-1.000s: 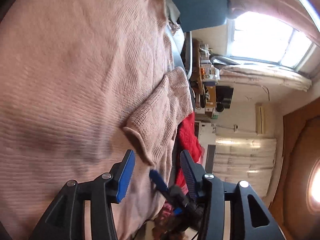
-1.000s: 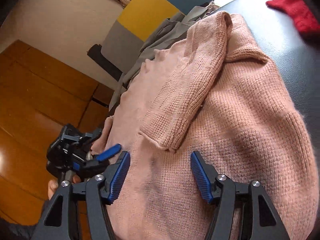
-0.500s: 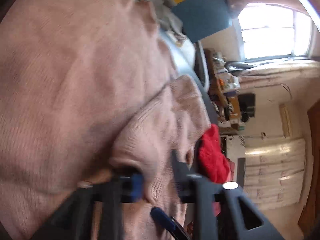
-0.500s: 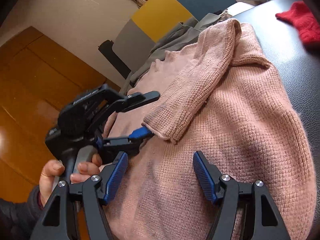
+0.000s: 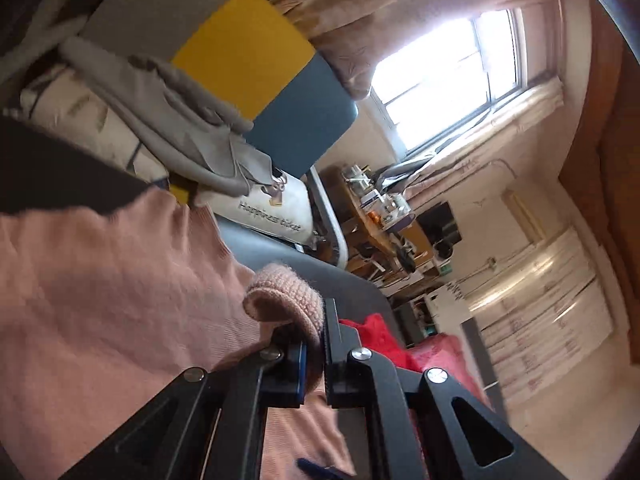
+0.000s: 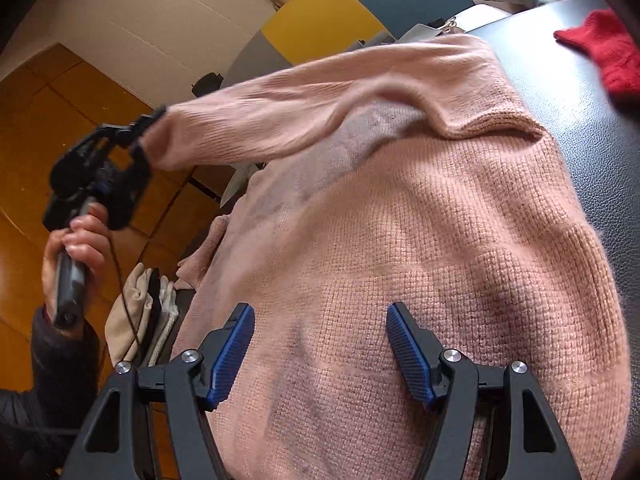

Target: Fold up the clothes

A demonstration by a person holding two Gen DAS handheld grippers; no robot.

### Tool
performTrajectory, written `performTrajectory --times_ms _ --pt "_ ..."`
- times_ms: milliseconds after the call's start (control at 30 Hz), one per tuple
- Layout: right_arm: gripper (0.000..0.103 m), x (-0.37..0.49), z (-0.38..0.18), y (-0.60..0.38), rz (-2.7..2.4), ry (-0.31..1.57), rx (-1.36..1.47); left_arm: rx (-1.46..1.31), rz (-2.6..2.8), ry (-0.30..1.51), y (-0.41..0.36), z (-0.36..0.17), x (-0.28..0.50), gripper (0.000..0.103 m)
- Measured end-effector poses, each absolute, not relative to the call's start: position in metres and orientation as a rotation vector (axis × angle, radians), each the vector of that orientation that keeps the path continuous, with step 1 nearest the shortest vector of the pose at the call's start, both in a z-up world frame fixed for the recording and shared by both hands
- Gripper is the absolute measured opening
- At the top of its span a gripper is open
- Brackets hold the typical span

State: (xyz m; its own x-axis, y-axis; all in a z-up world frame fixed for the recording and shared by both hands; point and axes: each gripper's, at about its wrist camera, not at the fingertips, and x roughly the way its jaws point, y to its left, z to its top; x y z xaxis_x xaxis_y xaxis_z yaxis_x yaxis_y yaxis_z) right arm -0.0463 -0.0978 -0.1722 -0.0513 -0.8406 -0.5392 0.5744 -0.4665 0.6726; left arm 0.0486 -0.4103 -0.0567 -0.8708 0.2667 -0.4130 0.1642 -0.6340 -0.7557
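While its body lies spread over a dark padded surface (image 6: 592,128), the pink knit sweater (image 6: 420,240) has one sleeve (image 6: 304,116) lifted off it and stretched out to the left in the right wrist view. Sleeve cuff (image 5: 286,300): clamped between the closed fingers of the left gripper (image 5: 314,354), pink knit bunched over the fingertips. Left hand (image 6: 76,248) grips the tool handle; dark jacket sleeve (image 6: 60,356) at the wrist. Right gripper (image 6: 320,352): fingers apart, blue pads (image 6: 234,354) on either side of a patch of the sweater's lower body, nothing pinched; contact with the knit not determinable. Red knit garment (image 6: 600,52) lies on the same dark surface, apart from the sweater. Grey garment (image 5: 172,120) is draped near a yellow, grey and blue panel (image 5: 244,64). Folded light cloths (image 6: 140,312) lie by the sweater's left edge.
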Motion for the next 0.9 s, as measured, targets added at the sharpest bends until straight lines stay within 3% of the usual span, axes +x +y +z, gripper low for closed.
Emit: performTrajectory --times_ms 200,367,500,533,600,700,900 --pt "0.072 -0.041 -0.160 -0.108 -1.741 -0.323 1.219 -0.979 2.652 -1.307 -0.452 -0.075 0.052 0.004" --pt "0.082 -0.039 -0.152 -0.104 -1.757 -0.304 1.237 -1.020 2.703 -1.264 -0.473 -0.087 0.066 0.004" --pt "0.084 -0.052 -0.148 -0.099 -1.784 -0.327 1.240 -1.156 2.667 -1.310 -0.493 -0.120 0.063 0.004" --pt "0.084 -0.057 -0.145 -0.094 -1.795 -0.322 1.239 -1.187 2.612 -1.354 -0.498 -0.131 0.060 0.006" --pt "0.084 -0.066 -0.141 -0.094 -1.820 -0.311 1.245 -1.182 2.522 -1.502 -0.512 -0.153 0.065 0.021" --pt "0.085 -0.073 -0.137 -0.107 -1.849 -0.275 1.251 -1.190 2.614 -1.541 -0.527 -0.165 0.084 0.024" --pt "0.088 -0.067 -0.135 -0.132 -1.833 -0.182 1.230 -1.299 2.686 -1.424 -0.522 -0.179 0.120 0.035"
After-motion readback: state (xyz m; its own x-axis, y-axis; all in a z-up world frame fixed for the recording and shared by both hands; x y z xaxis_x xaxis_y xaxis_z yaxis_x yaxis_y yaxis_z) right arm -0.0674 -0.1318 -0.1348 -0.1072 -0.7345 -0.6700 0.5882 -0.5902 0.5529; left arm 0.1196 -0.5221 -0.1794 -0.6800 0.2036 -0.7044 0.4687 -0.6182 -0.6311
